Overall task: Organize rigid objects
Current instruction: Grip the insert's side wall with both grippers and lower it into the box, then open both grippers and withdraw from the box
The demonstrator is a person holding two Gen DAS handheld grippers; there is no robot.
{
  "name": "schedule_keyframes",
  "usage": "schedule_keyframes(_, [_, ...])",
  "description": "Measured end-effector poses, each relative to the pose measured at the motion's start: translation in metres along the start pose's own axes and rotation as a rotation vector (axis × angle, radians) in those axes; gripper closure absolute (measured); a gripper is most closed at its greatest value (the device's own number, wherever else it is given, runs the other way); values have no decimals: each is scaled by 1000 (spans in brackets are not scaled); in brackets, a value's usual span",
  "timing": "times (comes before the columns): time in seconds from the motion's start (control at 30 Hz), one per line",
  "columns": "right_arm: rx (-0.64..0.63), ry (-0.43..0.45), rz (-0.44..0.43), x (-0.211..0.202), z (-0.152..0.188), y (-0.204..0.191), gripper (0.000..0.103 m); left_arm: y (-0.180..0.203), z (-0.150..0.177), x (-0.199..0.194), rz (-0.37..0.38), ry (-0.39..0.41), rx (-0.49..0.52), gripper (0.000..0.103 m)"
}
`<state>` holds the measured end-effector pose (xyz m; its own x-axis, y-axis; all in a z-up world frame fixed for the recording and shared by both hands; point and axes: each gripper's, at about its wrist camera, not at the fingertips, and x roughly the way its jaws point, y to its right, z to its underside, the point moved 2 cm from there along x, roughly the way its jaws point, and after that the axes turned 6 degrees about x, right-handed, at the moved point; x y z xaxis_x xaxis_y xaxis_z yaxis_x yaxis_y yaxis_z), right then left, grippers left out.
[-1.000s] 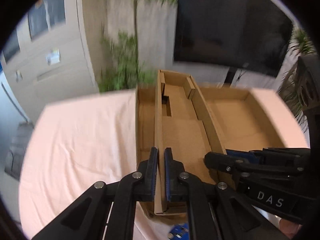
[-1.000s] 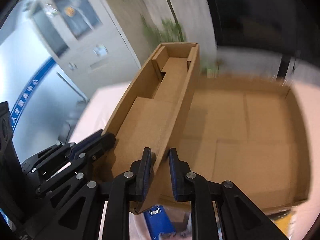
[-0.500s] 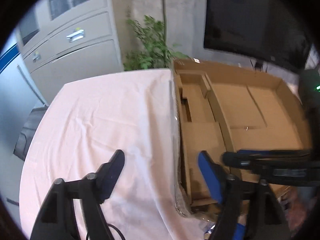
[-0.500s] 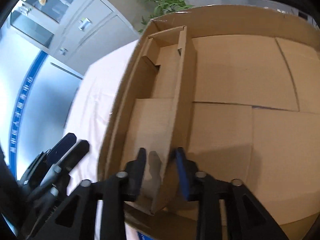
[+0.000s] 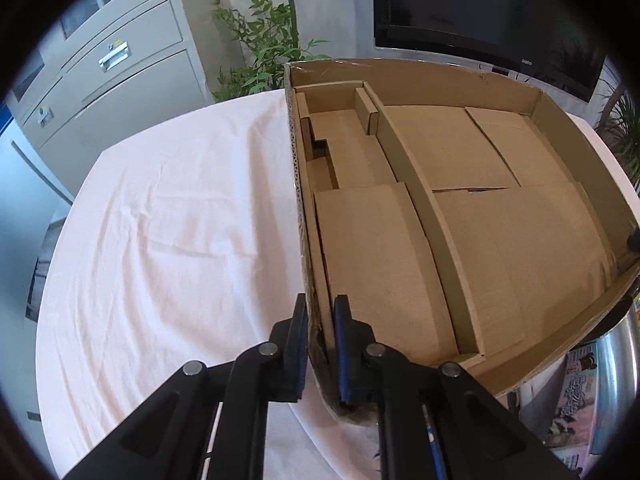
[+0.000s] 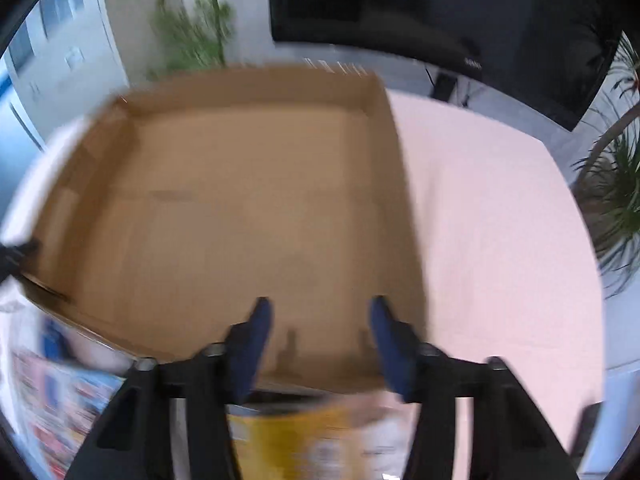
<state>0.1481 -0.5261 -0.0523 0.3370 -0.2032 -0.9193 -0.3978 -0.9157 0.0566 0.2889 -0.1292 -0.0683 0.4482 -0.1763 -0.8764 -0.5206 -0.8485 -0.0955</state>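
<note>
Cardboard box wall pinched by left hand-held gripper, right hand-held gripper spread empty, view blurred

a counter with a pale pink cloth
a big brown cardboard box sits on the cloth. picture books and something shiny peek out under its near edge.

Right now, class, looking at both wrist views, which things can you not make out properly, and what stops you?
- Cardboard box, right wrist view: motion blur smears its inner divider.
- Yellow item, right wrist view: blurred, cut off by the bottom edge.
- Metal pot, left wrist view: mostly hidden behind the box wall.
- Printed packets, left wrist view: too small to read.
- Box corner between the left gripper fingers: contact hidden in shadow.
</note>
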Motion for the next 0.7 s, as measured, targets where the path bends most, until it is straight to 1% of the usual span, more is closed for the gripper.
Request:
schedule_keyframes(0.03, [-2, -27, -6, 7, 3, 8, 71, -1, 0, 0, 4, -2, -10, 92])
schedule_keyframes(0.07, [1, -67, -30, 14, 5, 13, 77, -4, -2, 2, 11, -3, -8, 92])
schedule_keyframes(0.1, [2, -101, -58, 19, 12, 22, 77, -1, -3, 2, 9, -8, -18, 92])
schedule_keyframes(0.13, [2, -88, -73, 17, 17, 26, 78, 1, -3, 1, 8, -11, -22, 92])
schedule_keyframes(0.2, [11, -91, -97, 13, 27, 38, 80, 2, -1, -3, -1, -11, -12, 92])
schedule_keyframes(0.27, [22, -96, -130, 10, 34, 45, 81, 1, 0, -5, -2, -3, -24, 90])
schedule_keyframes(0.3, [19, -93, -137, 8, 37, 49, 81, -2, 2, -8, -10, 1, -42, 85])
schedule_keyframes(0.33, [23, -91, -148, 5, 39, 53, 81, -3, 4, -13, -11, 12, -47, 84])
schedule_keyframes(0.37, [42, -66, -163, -2, 41, 60, 76, -3, 6, -26, -16, 40, -50, 84])
schedule_keyframes(0.4, [57, -28, -166, -13, 38, 55, 68, -4, 10, -44, -39, 82, -38, 80])
schedule_keyframes(0.43, [66, 54, -182, -35, 41, 56, 34, -2, 16, -69, -84, 141, -25, 63])
schedule_keyframes(0.47, [70, 131, -215, -58, 45, 58, 0, 0, 23, -89, -109, 184, -23, 48])
schedule_keyframes(0.5, [78, 200, -261, -79, 55, 62, 0, 3, 33, -114, -125, 242, -30, 14])
schedule_keyframes(0.53, [82, 258, -321, -100, 67, 65, 0, 7, 48, -142, -125, 330, -57, 7])
schedule_keyframes(0.57, [82, 283, -405, -120, 86, 68, 0, 11, 62, -159, -103, 388, -76, 7])
schedule_keyframes(0.6, [85, 277, -474, -129, 99, 67, 0, 29, 79, -174, -29, 413, -65, 7])
schedule_keyframes(0.63, [84, 262, -553, -135, 115, 63, 0, 41, 88, -176, 29, 389, -43, 7])
schedule_keyframes(0.67, [72, 215, -683, -141, 144, 57, 0, 52, 95, -175, 81, 352, -34, 7])
schedule_keyframes(0.7, [56, 181, -748, -141, 160, 49, 0, 65, 103, -168, 127, 299, -39, 7])
